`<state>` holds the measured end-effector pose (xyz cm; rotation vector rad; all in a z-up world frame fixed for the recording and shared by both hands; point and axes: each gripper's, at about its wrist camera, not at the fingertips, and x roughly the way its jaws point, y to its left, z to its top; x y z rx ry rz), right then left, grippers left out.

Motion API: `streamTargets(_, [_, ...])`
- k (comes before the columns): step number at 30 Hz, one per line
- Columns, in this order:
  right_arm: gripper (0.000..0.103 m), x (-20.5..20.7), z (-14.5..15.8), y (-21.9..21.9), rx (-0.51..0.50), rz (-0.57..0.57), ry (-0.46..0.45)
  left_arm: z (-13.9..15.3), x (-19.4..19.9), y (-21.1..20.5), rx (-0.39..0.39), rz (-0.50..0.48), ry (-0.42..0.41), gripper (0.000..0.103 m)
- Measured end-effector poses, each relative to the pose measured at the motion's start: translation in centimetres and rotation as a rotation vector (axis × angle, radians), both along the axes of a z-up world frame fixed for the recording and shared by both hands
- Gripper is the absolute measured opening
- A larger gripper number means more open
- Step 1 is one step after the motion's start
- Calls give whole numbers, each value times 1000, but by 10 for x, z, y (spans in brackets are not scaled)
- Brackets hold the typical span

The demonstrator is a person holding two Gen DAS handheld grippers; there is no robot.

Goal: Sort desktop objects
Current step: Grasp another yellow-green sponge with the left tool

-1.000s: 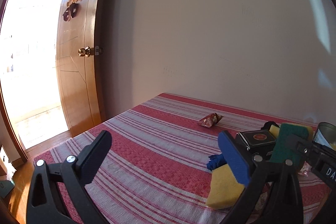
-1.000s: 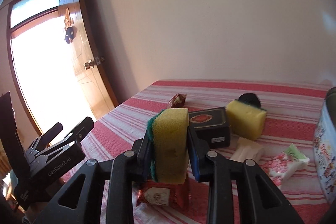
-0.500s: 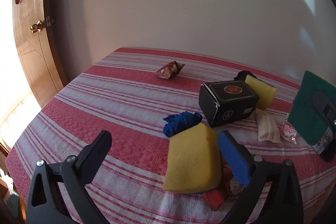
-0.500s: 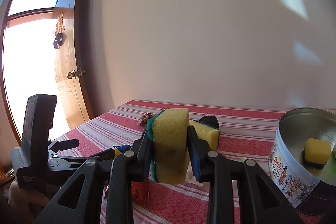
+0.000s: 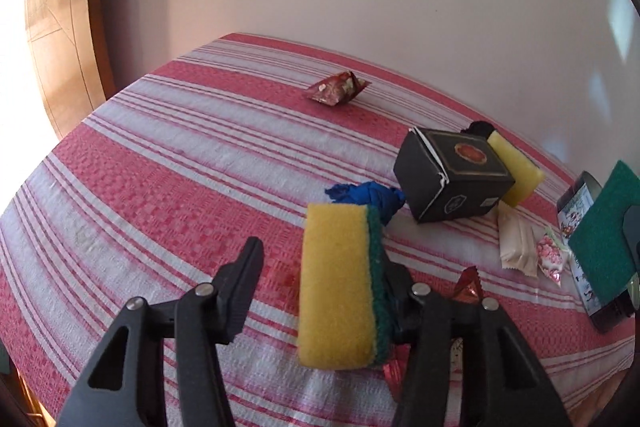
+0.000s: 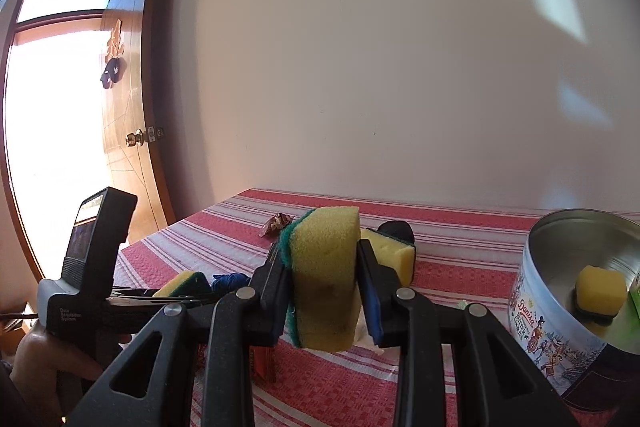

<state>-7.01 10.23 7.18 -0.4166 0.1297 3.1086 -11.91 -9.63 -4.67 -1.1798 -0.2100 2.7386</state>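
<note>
Fingers of the left gripper [image 5: 320, 287] are closing around a yellow sponge with a green scrubby side [image 5: 340, 287], standing tall low in the frame, green side right. Right gripper [image 6: 324, 291] pinches another yellow-green sponge [image 6: 324, 279] left of the round cookie tin [image 6: 560, 327]

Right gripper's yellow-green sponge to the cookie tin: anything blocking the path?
Nothing visible. The right gripper is clamped on the yellow sponge with green scrub layer, raised off the striped cloth; the open round cookie tin sits to its right, with only bare cloth between. One yellow sponge already lies inside.
</note>
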Motion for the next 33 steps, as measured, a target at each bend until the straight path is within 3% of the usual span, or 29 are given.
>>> streamTargets(8, [34,10,3,3,3,-28,42,36,44,8,-85,69,299,51])
streamTargets(9, [34,10,3,5,-2,-32,42,37,42,9,-98,70,299,61])
streamTargets(10, [34,10,3,7,-8,-36,39,36,39,11,-112,68,283,77])
streamTargets(11, [34,10,3,8,-15,-39,35,35,35,13,-126,64,259,84])
streamTargets(18, [34,7,2,11,-37,-43,15,16,10,11,-116,32,81,88])
streamTargets(20, [34,6,3,9,-31,-38,16,10,5,7,-99,39,40,73])
streamTargets(21, [34,6,3,9,-29,-36,16,6,1,7,-79,23,19,56])
streamTargets(23, [34,6,3,9,-26,-34,16,0,-2,7,-50,-7,-14,46])
streamTargets(25, [34,6,3,9,-27,-35,17,2,1,6,-32,-17,5,32])
streamTargets(33, [34,15,6,10,-24,-52,56,33,53,8,-89,31,307,31])
